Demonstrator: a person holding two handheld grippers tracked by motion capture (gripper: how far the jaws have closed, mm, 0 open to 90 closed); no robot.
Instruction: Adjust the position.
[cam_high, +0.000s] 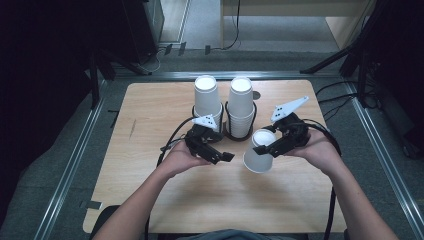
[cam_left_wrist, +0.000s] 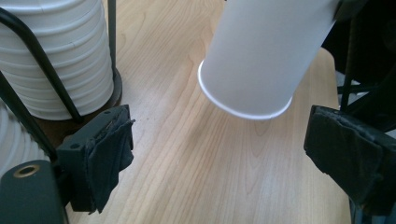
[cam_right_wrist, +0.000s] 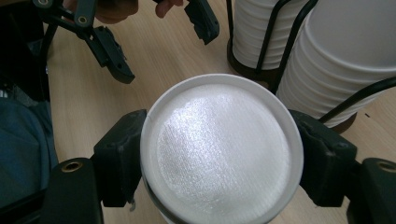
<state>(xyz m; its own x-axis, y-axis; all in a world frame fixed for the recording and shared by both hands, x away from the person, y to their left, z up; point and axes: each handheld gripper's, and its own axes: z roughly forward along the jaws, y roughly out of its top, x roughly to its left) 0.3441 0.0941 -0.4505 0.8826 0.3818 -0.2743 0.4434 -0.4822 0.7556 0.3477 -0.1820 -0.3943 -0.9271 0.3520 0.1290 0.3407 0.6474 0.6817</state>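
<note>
**Cup clamped in the right gripper above the table**

The cup, base toward the camera in the right gripper view, is pinched at both sides near that base by the right gripper. In the high view it is seen upside down and tilted, its rim low over the table, just in front of the right-hand stack.

The table is pale wood with rounded corners, framed by grey floor and metal rails; a dark room lies beyond. Two stacks of inverted cups stand side by side in black wire holders at the far middle, the left stack just behind the left hand.

The left gripper is held level, pointing toward the cup, its jaws wide apart with nothing between them. Both forearms come in from the near edge.

Bare wood lies open in front of and beside the hands.
</note>
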